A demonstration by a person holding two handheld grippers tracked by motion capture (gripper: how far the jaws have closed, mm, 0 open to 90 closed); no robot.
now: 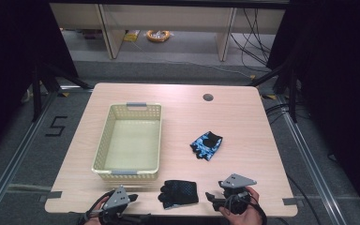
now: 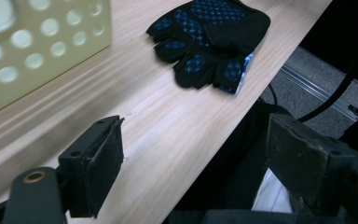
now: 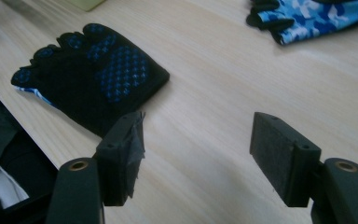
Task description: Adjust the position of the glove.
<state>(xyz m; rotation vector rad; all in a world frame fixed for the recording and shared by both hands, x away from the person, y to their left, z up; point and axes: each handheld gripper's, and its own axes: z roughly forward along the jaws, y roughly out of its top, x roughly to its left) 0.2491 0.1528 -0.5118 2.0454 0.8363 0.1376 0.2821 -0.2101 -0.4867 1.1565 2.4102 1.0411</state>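
While the black glove (image 1: 179,193) lies btwn my tongs, the right tongs (image 1: 214,198) sit nearer. Both gape, nothing clamped; left tongs (image 1: 130,198) too.

Basket (image 1: 127,140) left on table (image 1: 243,117), one glove (image 1: 179,193) at near edge, other glove (image 1: 206,144) right

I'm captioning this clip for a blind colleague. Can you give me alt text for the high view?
A black glove lies at the table's near edge between the left gripper and the right gripper, both open. A blue glove lies farther back, right of an empty cream basket.
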